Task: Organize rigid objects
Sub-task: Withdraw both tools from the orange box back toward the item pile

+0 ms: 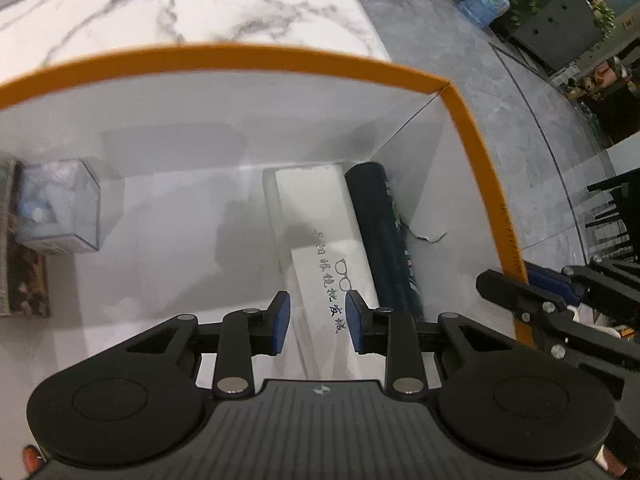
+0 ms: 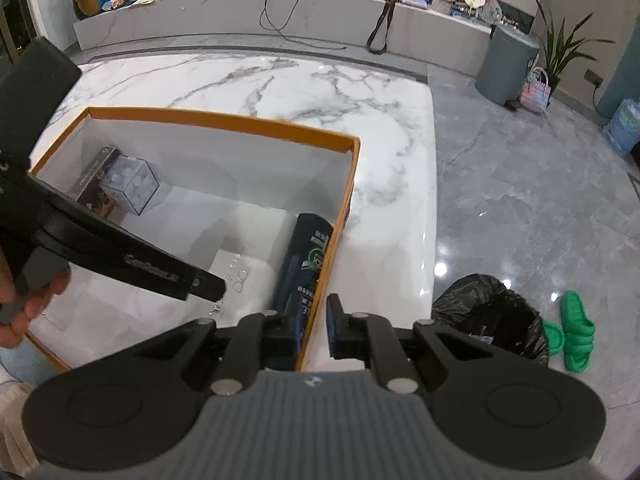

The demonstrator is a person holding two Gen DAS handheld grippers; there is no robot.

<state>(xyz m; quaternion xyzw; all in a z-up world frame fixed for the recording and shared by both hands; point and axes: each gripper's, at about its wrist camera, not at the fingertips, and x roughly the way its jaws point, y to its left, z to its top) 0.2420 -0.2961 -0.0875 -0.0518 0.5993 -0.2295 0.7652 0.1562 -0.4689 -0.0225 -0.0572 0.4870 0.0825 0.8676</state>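
Marble table (image 2: 320,92), orange-rimmed box (image 2: 224,118), apparently white-lined

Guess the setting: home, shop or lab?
Probably a shop or reception area, possibly an optician's; hard to be sure. A long marble counter runs along the back wall with goods on display, a marble table holds the orange-rimmed box, and the white case inside it carries a glasses logo.

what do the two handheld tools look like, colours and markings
Both match: the left tool and right tool have matte black linkage arms with silver pivot pins, blue pads on the fingers, two round black discs at the base and a ribbed grey centre plate bearing a small round logo. Seen from the right wrist view, the left tool's black side carries raised lettering, too blurred to read.
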